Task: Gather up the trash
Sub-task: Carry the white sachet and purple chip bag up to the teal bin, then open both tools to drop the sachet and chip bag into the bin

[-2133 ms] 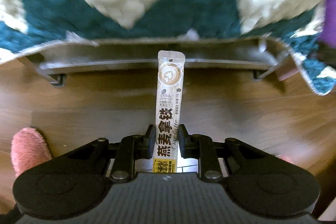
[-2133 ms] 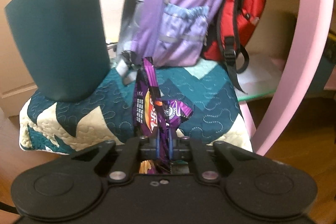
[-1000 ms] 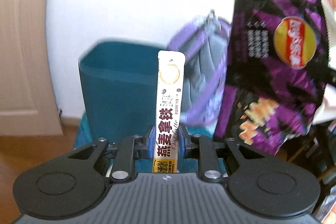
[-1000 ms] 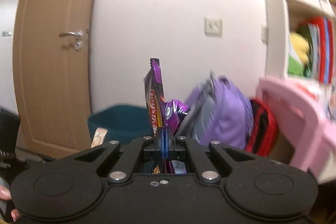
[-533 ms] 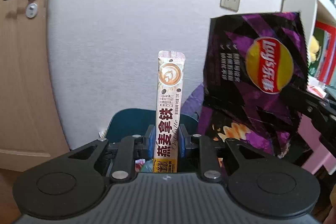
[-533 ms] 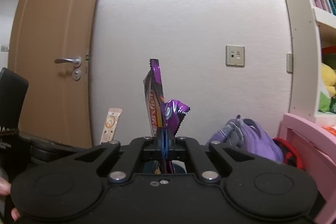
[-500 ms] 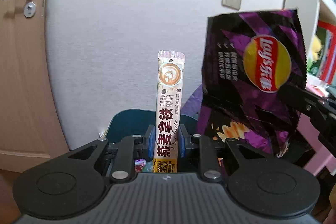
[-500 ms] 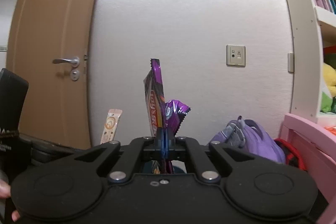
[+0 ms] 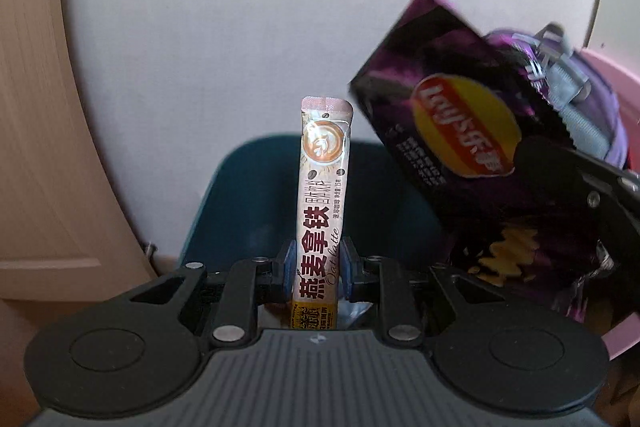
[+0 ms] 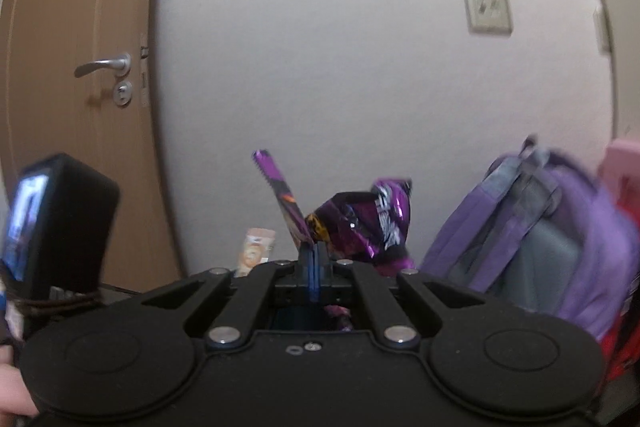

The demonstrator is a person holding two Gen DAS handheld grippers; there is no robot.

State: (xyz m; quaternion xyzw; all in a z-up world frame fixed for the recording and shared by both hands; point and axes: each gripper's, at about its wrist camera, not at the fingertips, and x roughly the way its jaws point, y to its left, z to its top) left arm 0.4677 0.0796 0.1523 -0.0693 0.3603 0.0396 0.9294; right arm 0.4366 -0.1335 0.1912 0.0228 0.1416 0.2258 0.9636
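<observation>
My left gripper (image 9: 316, 269) is shut on a long oat latte sachet (image 9: 322, 187), which stands upright between its blue pads. Right behind and below it opens the dark teal trash bin (image 9: 248, 203). To the right, the purple chip bag (image 9: 460, 143) hangs tilted over the bin's right side, held by the other gripper. In the right wrist view my right gripper (image 10: 315, 255) is shut on that purple chip bag (image 10: 360, 223), seen edge-on and crumpled. The sachet's top (image 10: 256, 251) shows just left of it. The bin is hidden in the right wrist view.
A white wall stands behind the bin, with a wooden door (image 10: 80, 87) to the left. A purple backpack (image 10: 540, 239) leans at the right, with something red and a pink piece of furniture (image 9: 616, 79) beside it. The left gripper's camera body (image 10: 52, 223) shows at the left edge.
Both grippers have moved in closer and tipped downward, so the bin fills more of the left wrist view. The chip bag has tilted over toward the bin. Both grips are unchanged.
</observation>
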